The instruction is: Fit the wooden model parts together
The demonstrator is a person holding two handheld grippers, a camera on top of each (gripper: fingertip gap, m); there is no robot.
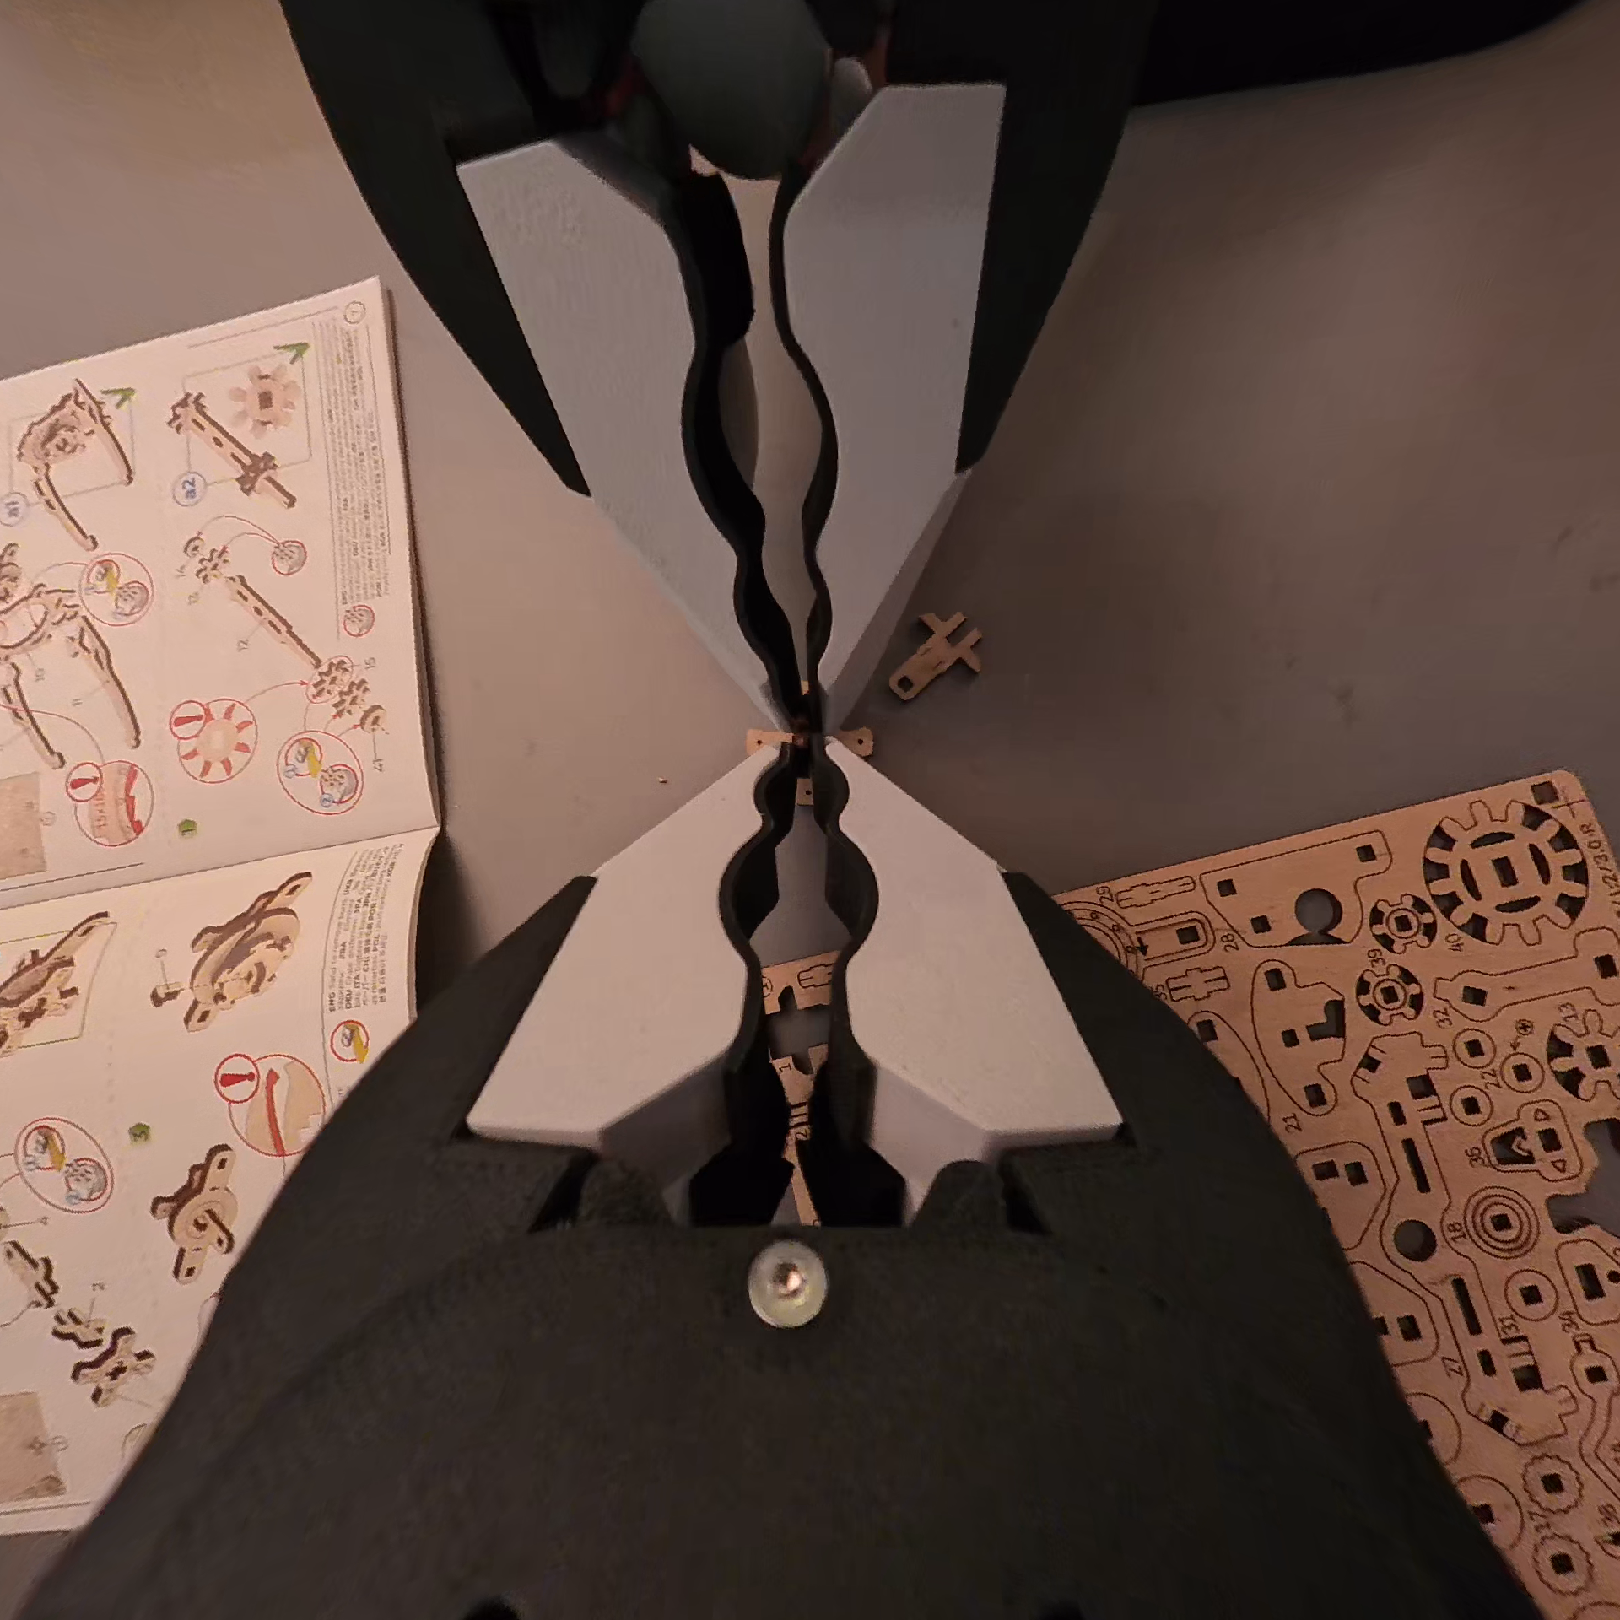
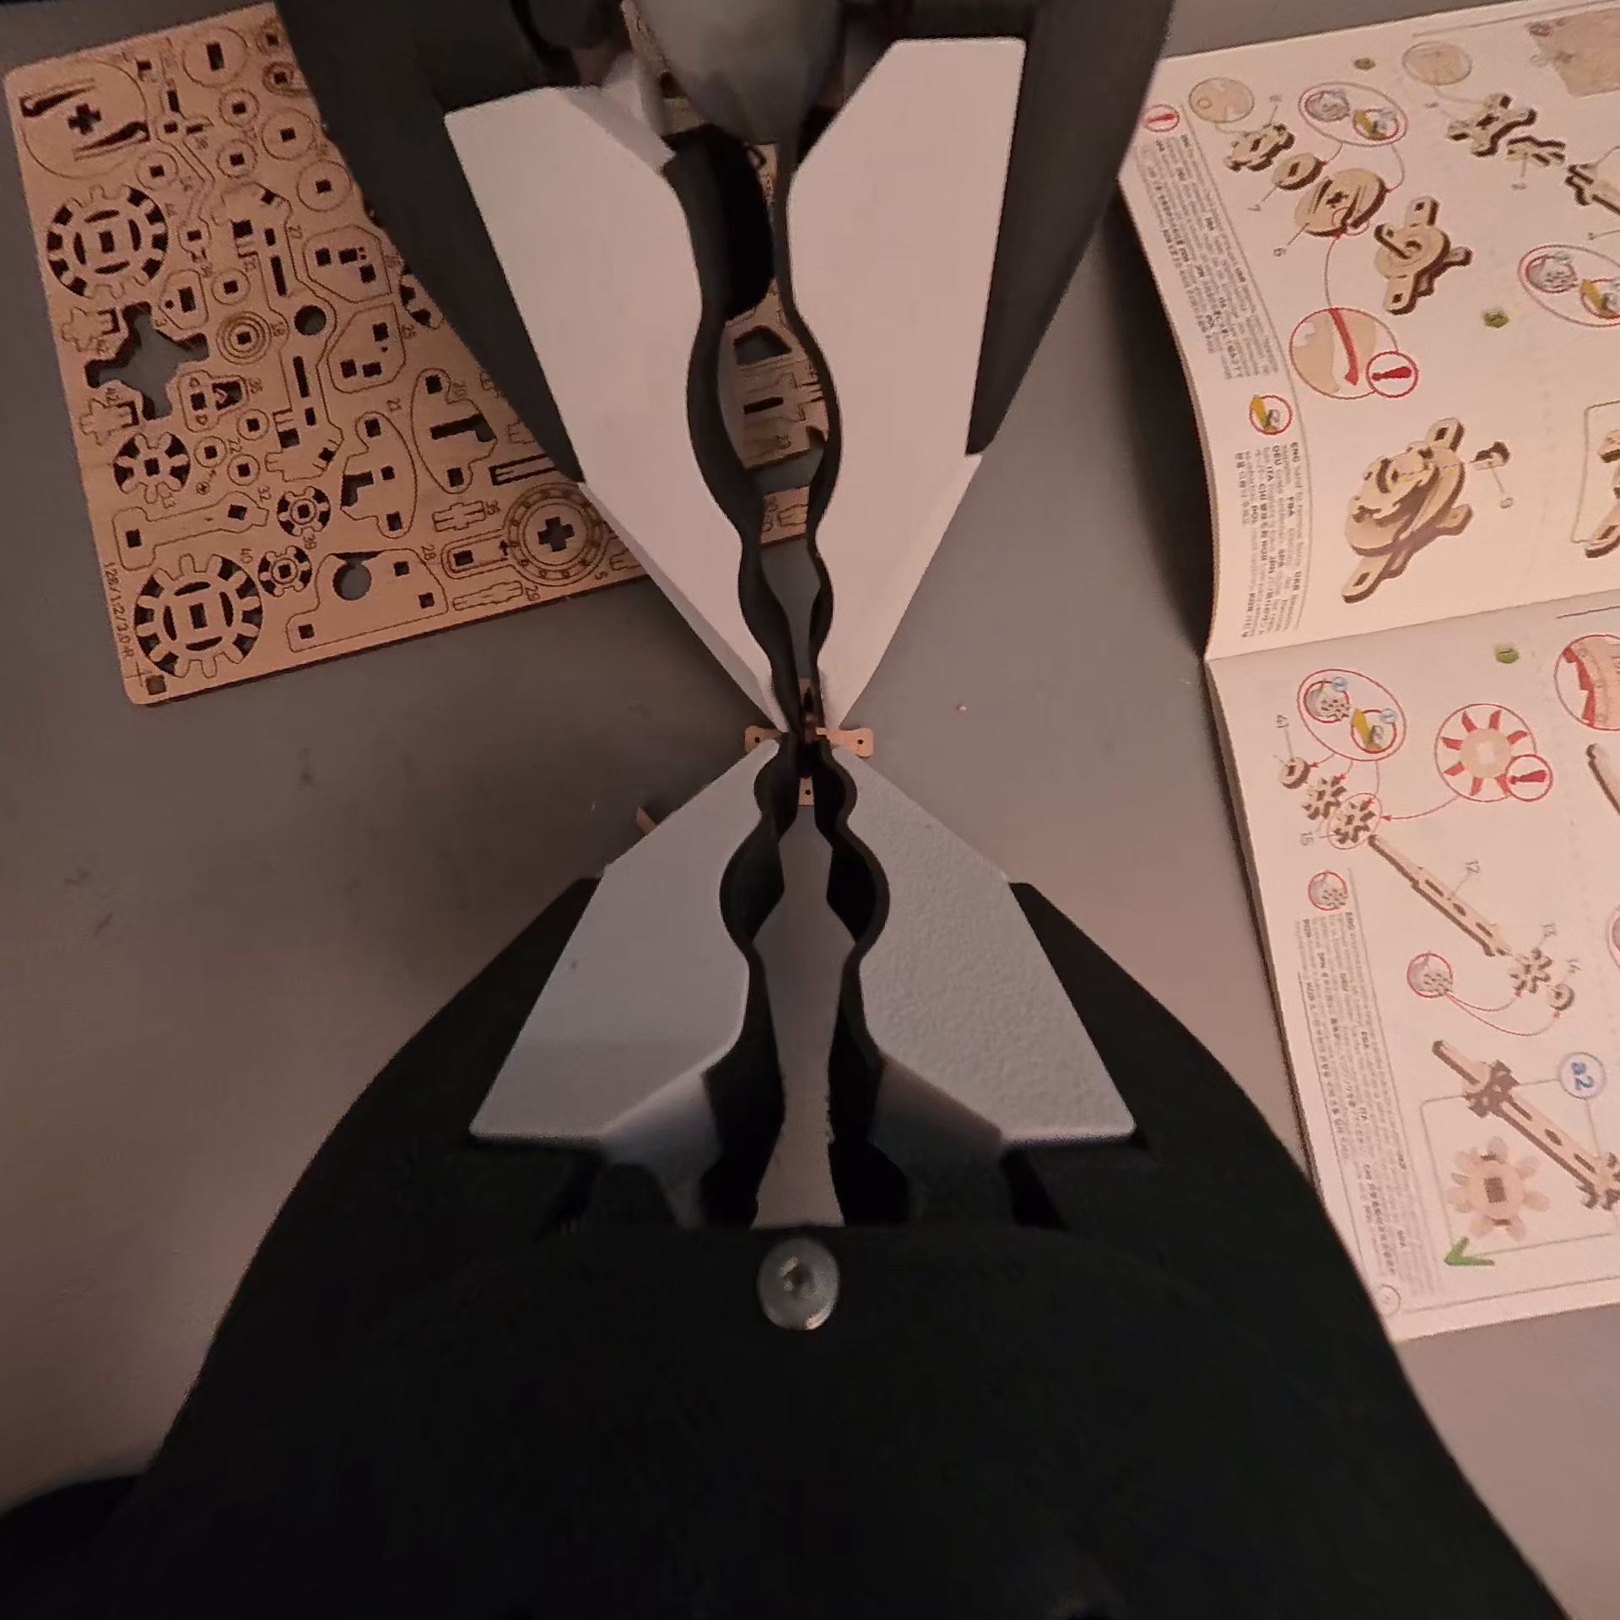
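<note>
My two grippers meet tip to tip above the grey table. In the left wrist view my left gripper (image 1: 802, 776) comes from below, shut on a small wooden part (image 1: 806, 793). The right gripper (image 1: 802, 701) comes from above, also shut on a small part. A thin wooden crossbar (image 1: 857, 741) sticks out on both sides where the tips meet. The right wrist view shows the same: my right gripper (image 2: 802, 776) is below, the left gripper (image 2: 802, 701) above, and the crossbar (image 2: 855, 741) between them. I cannot tell which gripper holds the crossbar.
A laser-cut wooden parts sheet (image 1: 1359, 1096) lies right of my left gripper and shows at the upper left of the right wrist view (image 2: 263, 394). An open instruction booklet (image 1: 202, 701) (image 2: 1403, 614) lies on the other side. A loose wooden part (image 1: 936, 653) lies near the tips. Left and right tips are no more than a few centimetres apart.
</note>
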